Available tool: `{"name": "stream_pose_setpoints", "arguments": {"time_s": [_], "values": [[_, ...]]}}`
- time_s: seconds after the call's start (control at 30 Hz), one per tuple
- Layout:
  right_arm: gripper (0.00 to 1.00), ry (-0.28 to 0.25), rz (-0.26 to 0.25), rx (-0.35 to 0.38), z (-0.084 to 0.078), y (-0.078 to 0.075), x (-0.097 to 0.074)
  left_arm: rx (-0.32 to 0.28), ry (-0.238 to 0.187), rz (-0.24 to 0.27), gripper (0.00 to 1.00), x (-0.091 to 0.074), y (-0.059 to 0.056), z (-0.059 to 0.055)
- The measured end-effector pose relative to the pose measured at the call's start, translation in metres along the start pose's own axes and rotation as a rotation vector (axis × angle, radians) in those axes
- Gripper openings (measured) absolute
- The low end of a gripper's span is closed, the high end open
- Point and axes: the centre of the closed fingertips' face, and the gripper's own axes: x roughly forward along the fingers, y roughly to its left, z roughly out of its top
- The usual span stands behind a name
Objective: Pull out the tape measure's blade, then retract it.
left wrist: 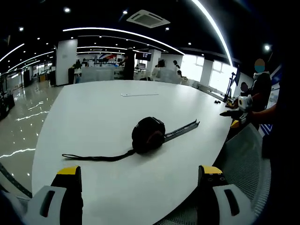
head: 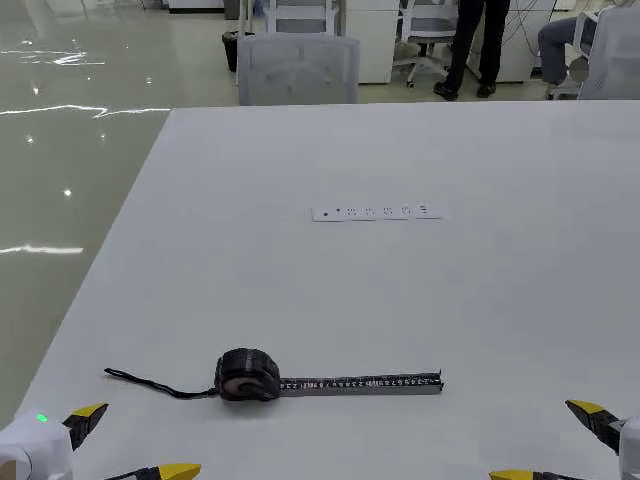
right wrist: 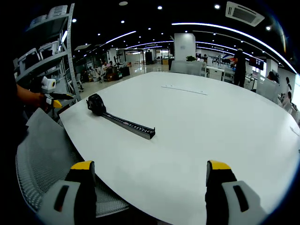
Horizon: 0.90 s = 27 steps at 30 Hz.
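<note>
Looking down in the head view, the tape measure (head: 248, 375) lies on the tabletop (head: 400, 280), blade (head: 360, 383) out. Left gripper view: my left tool (left wrist: 140, 170) is wide open, empty. Right gripper view: my right tool (right wrist: 150, 165) too. A loose grab may make the blade snap back.

The left gripper (head: 134, 440) is showing a white body, black jaws tipped yellow, and a green light (head: 41, 418) glowing on its shell. The right gripper (head: 548, 442) is wearing the same white, black and yellow.
</note>
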Motion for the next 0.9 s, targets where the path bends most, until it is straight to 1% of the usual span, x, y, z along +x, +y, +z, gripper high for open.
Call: {"name": "stream_pose_setpoints", "arguments": {"time_s": [0.07,0.13,0.23,0.3,0.33,0.37,0.43,0.5,0.6,0.77,0.83,0.9], "values": [[1.0,0.017,0.006,0.0,-0.002,0.002,0.002,-0.003,0.0,0.018,1.0,0.0,0.004,0.001],[1.0,0.021,0.004,-0.014,-0.003,0.001,0.003,-0.005,-0.004,0.019,1.0,0.0,0.006,0.003],[1.0,0.016,0.006,-0.01,-0.001,0.0,0.003,0.009,-0.003,0.027,1.0,0.001,0.007,0.004],[1.0,0.01,0.001,-0.015,0.001,-0.002,0.003,0.005,-0.003,0.025,1.0,0.002,0.007,0.005],[1.0,0.013,0.012,-0.001,0.001,-0.002,0.004,0.012,-0.007,0.027,1.0,0.003,0.007,0.007],[1.0,0.016,0.014,-0.004,0.001,-0.002,0.004,0.018,-0.008,0.027,1.0,0.004,0.006,0.008],[1.0,0.017,0.028,-0.033,0.0,0.0,0.004,0.018,-0.01,0.022,1.0,0.005,0.002,0.011],[1.0,0.026,0.031,-0.035,-0.002,0.0,0.004,0.02,-0.012,0.022,1.0,0.005,-0.001,0.012],[1.0,0.029,0.033,-0.033,-0.004,-0.001,0.003,0.024,-0.004,0.018,1.0,0.006,-0.005,0.012],[1.0,0.045,0.038,-0.03,-0.009,-0.001,0.002,0.023,0.007,0.029,1.0,0.006,-0.005,0.009],[1.0,0.054,0.042,-0.031,-0.012,-0.001,0.002,0.025,0.019,0.026,1.0,0.007,-0.006,0.006],[1.0,0.057,0.042,-0.03,-0.012,-0.001,0.001,0.03,0.022,0.027,1.0,0.006,-0.006,0.006]]}}
